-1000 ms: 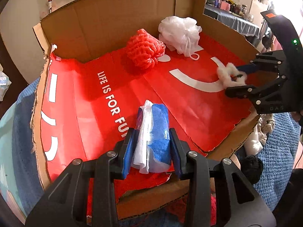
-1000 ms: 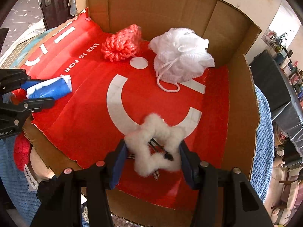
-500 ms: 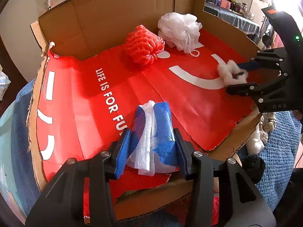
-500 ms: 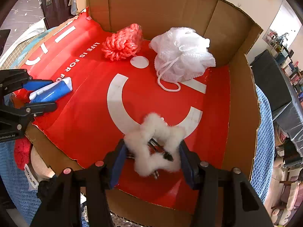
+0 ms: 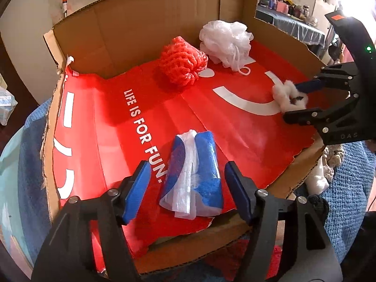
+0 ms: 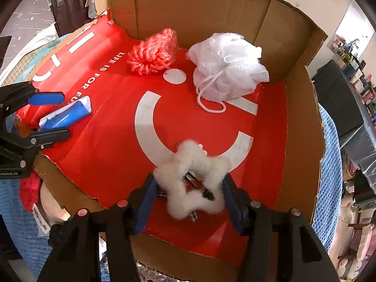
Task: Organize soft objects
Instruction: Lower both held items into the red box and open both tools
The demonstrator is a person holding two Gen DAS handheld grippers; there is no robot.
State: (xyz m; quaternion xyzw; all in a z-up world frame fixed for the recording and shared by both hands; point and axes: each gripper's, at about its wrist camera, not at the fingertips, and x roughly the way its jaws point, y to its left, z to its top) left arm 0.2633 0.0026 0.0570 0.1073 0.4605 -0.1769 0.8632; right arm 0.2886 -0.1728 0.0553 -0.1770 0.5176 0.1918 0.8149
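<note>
My left gripper [image 5: 185, 185] stood released around the blue roll [image 5: 193, 175], its length pointing into the box [image 5: 131, 23]; my right gripper [image 6: 189, 193] clenched the star [image 6: 191, 181].

Blue-white pouch [image 5: 195, 176], red yarn ball [image 5: 183, 63], white loofah [image 5: 225, 42], fluffy star [image 6: 195, 178] lie in box [image 5: 145, 28].

Your left gripper [image 5: 188, 185] is low at 6 o'clock with its jaws spread wide, gripping nothing. Your right gripper [image 6: 190, 190] comes in from 3 o'clock in the left view, its blue pads [image 6: 146, 202] pressed closed.
</note>
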